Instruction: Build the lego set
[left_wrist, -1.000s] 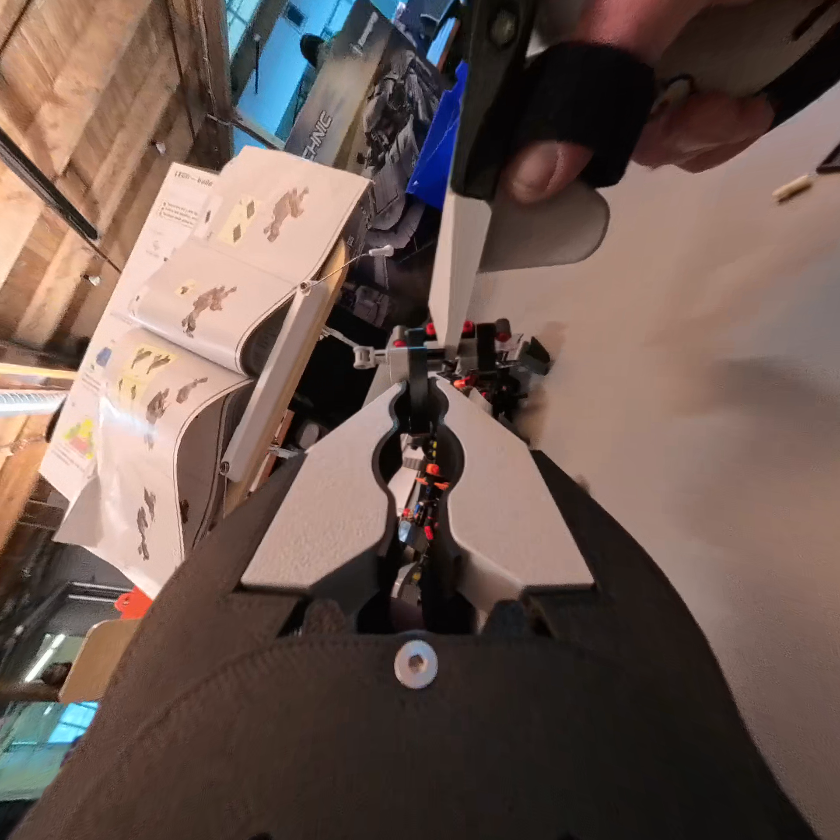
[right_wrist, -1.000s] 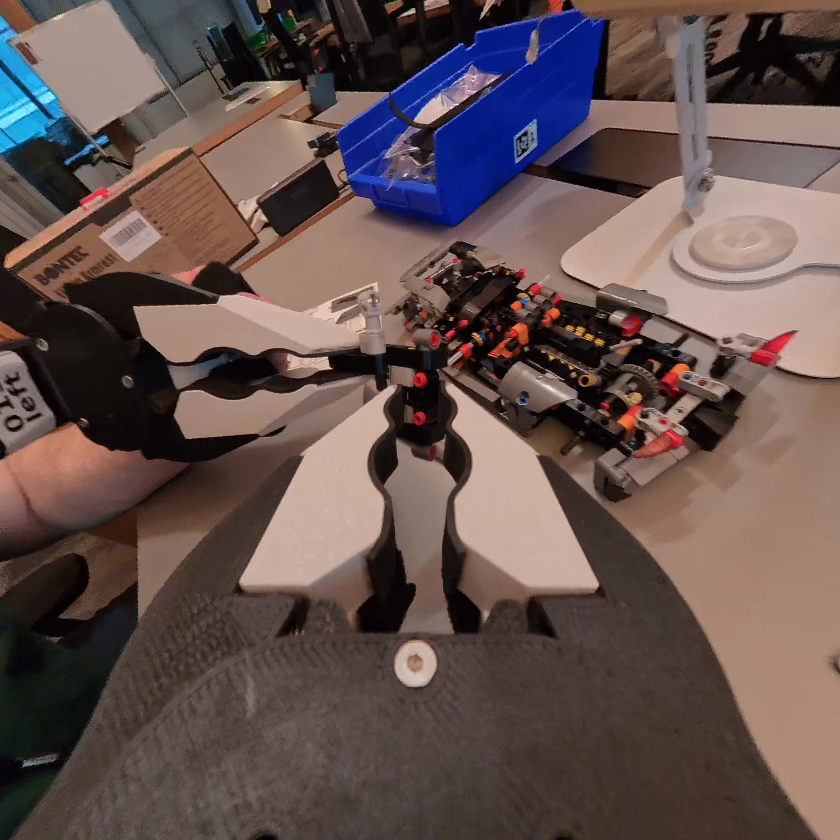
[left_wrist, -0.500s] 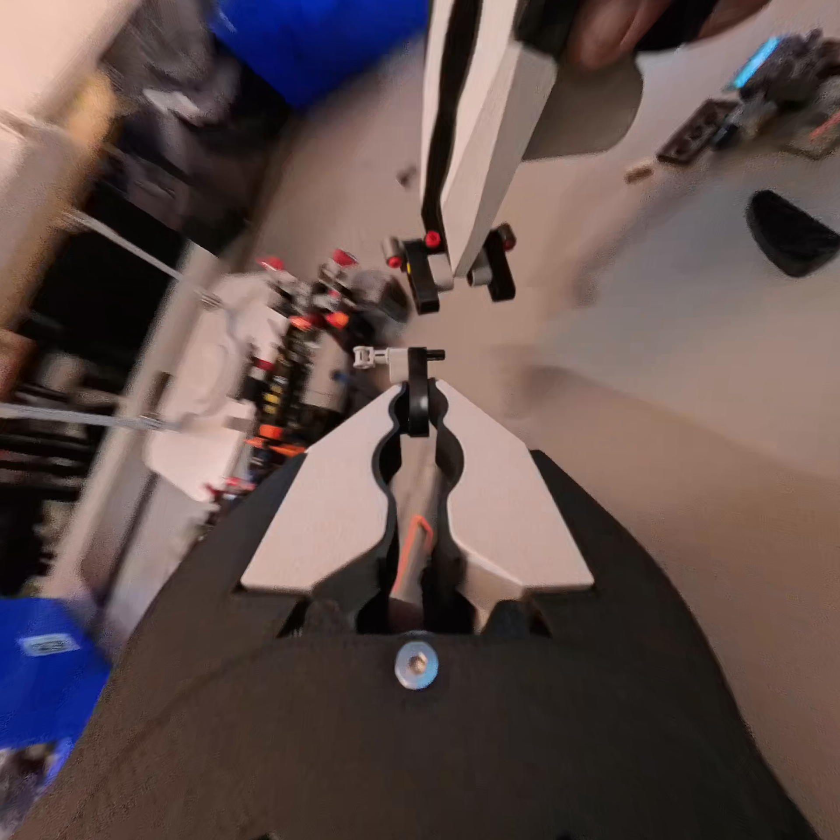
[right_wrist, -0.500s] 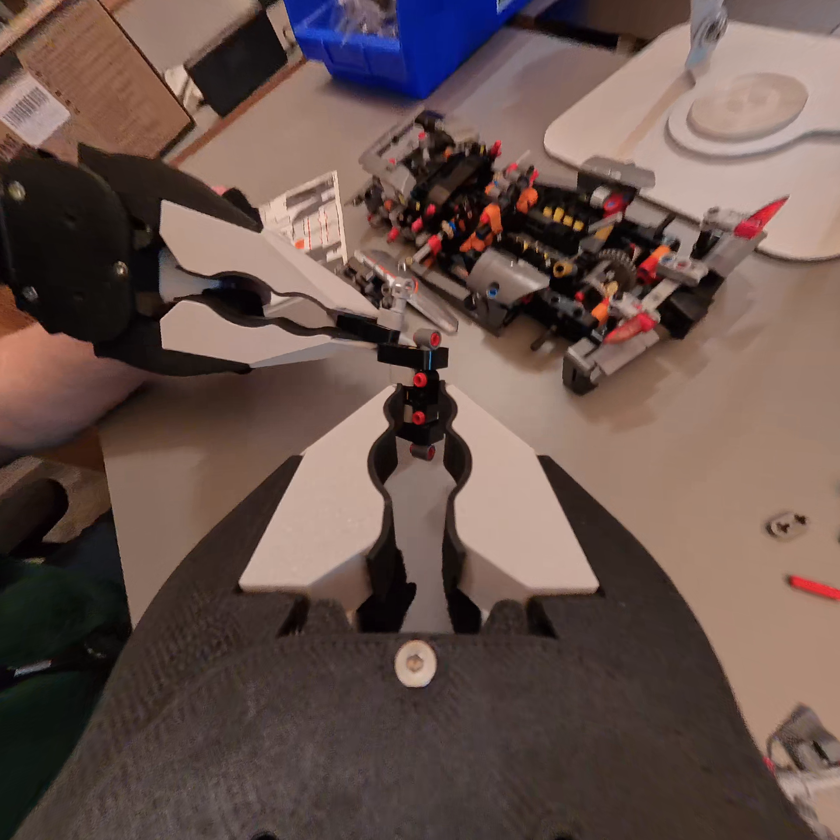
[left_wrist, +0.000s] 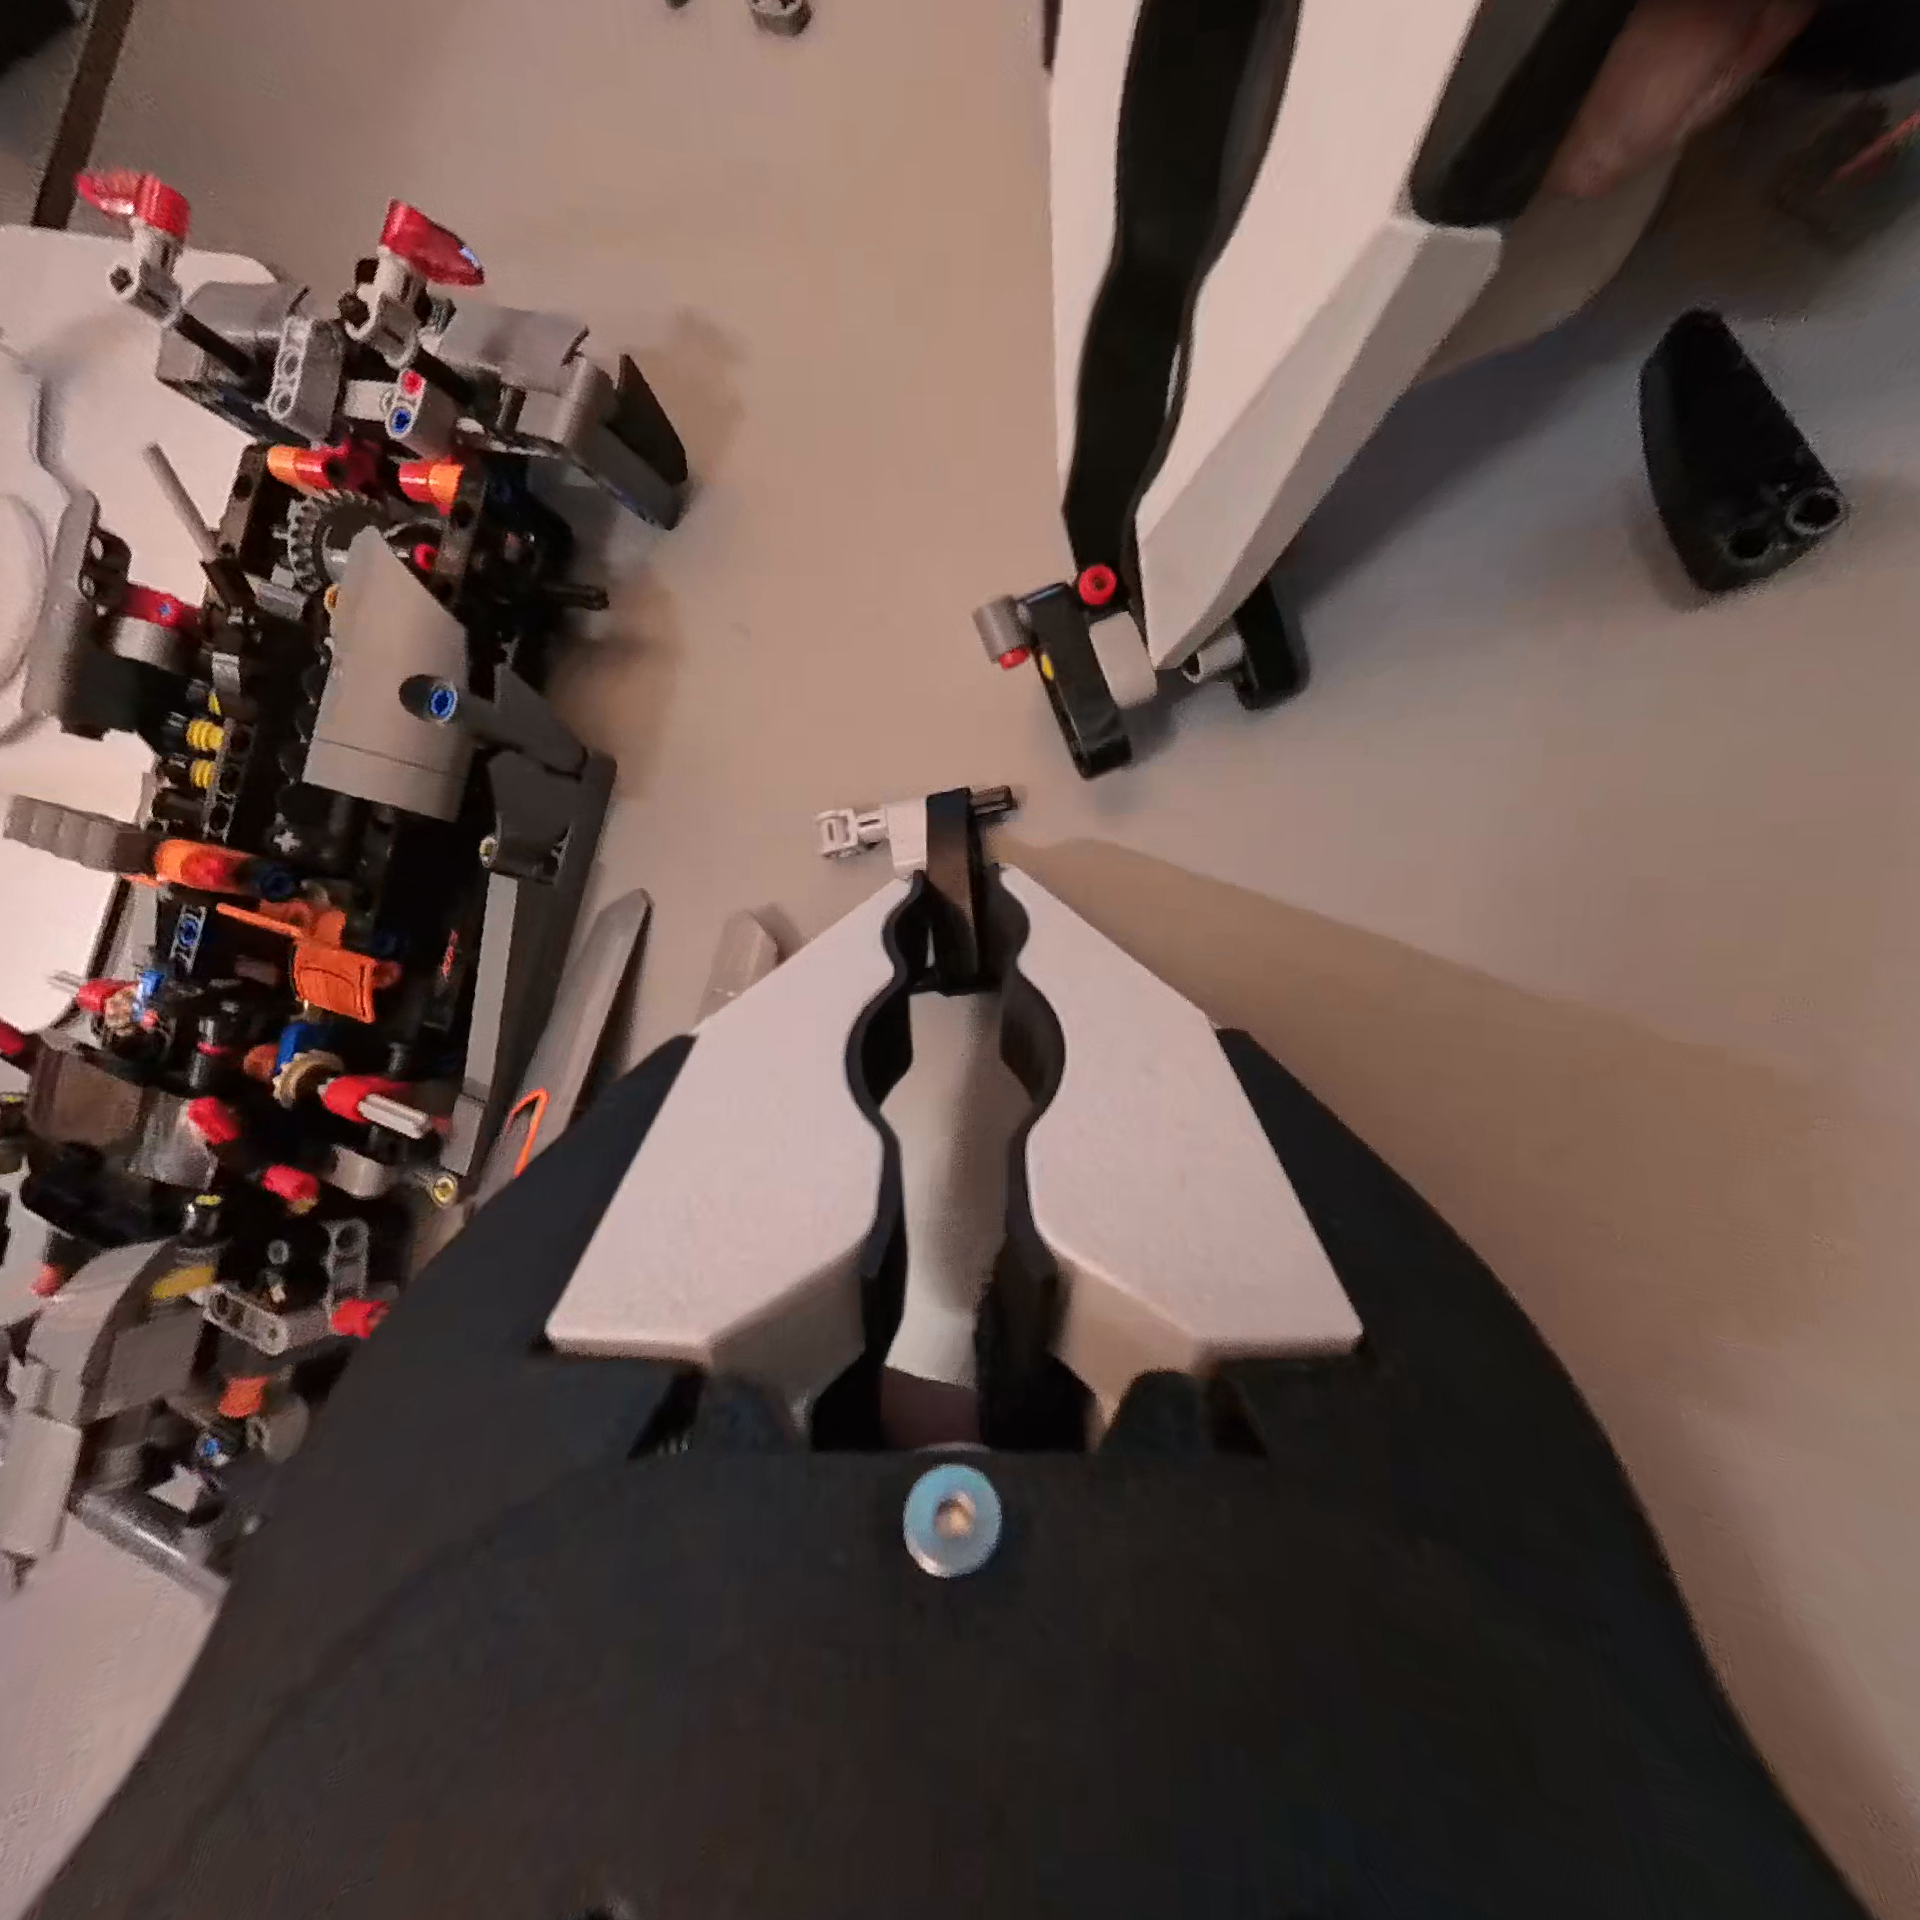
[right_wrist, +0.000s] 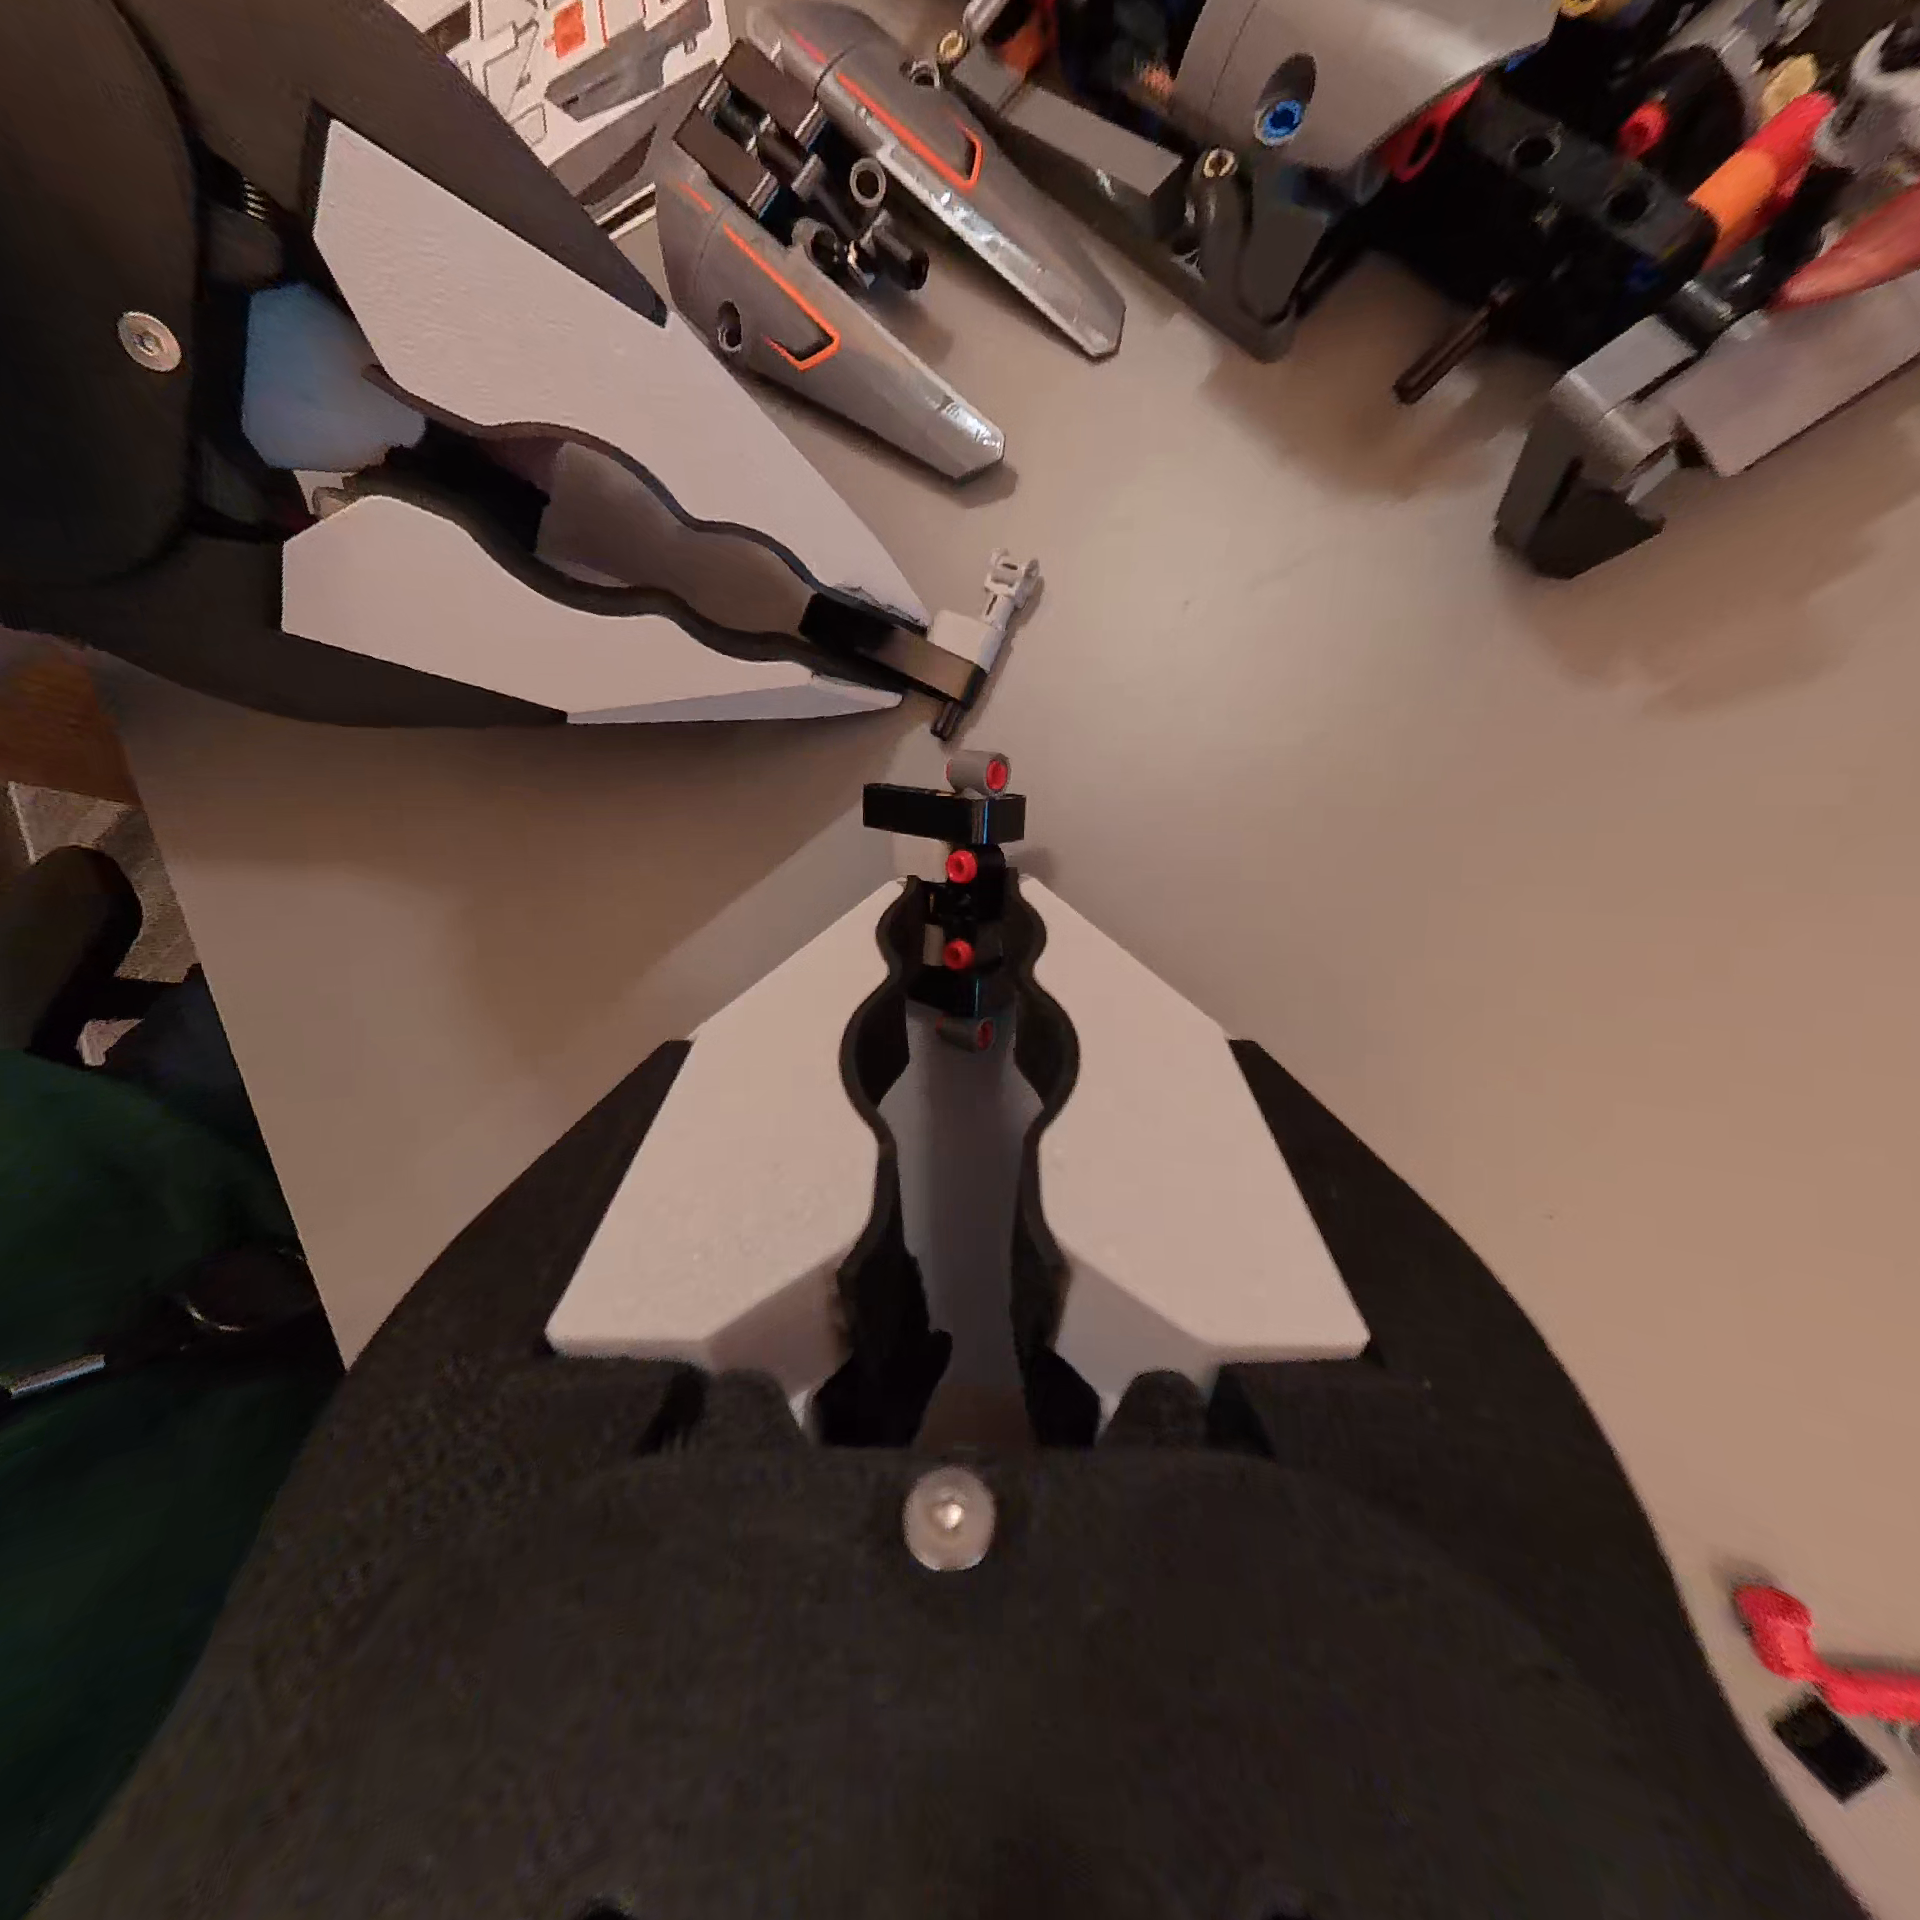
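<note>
Grey tabletop (left_wrist: 1558, 1039) fills both views, and your work hangs just above it. Your left gripper (left_wrist: 951, 894) is clamped on a short black beam (left_wrist: 954, 862) that carries a pale grey connector (left_wrist: 862, 829) on one side and a black pin tip (left_wrist: 992, 800) on the other. Your right gripper (right_wrist: 961, 914) is closed on a small black assembly (right_wrist: 961, 883) studded with red pins, its crossbar topped by a grey bush (right_wrist: 980, 771).

What matters next is the gap. In the right wrist view the pin tip (right_wrist: 943, 722) sits just above and slightly left of the bush, near but not touching. The pin's long axis slants toward the bush rather than lining up with its bore, so you would probably need to turn one wrist a little before pushing the two together. Both grippers are about equally close; either could close the gap.

Farther out, the half-built car (left_wrist: 312, 779) lies well to the left, with two loose grey pointed panels (right_wrist: 831, 260) beside it. A black wedge piece (left_wrist: 1735, 457) sits off to the right.

Hidden: how deep each piece sits in its fingertips. Whether the bush's hole truly faces the pin is hard to judge, since the left wrist view is somewhat soft. The car runs off the frame edge.
</note>
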